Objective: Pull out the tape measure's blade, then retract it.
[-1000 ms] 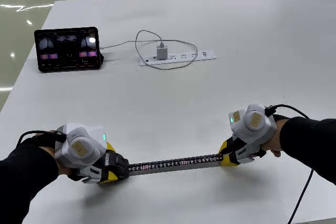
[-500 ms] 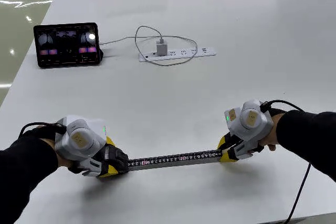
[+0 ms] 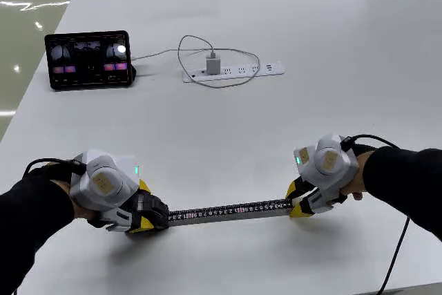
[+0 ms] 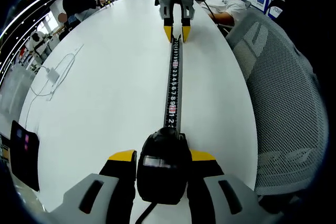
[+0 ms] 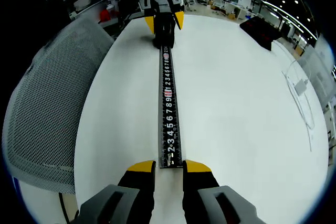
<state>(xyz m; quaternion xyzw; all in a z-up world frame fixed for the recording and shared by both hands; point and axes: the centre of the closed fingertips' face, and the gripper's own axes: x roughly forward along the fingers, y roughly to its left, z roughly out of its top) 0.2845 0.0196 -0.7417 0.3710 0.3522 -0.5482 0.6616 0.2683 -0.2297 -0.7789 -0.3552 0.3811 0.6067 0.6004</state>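
While left gripper (image 4: 161,156) clamps the case (image 4: 161,177) and right gripper (image 5: 169,167) pinches the blade (image 5: 169,108), a slipped pinch could whip it back.

The black case (image 4: 164,166) and its dark blade (image 3: 228,211), printed with white numerals and red marks, on the white surface (image 3: 311,122). The pale grey left gripper (image 3: 153,216) and right gripper (image 3: 295,208) carry dark fingers (image 5: 142,167) tipped yellow. The black tablet (image 3: 88,60) glows pink; the chair (image 4: 283,93) is grey mesh.
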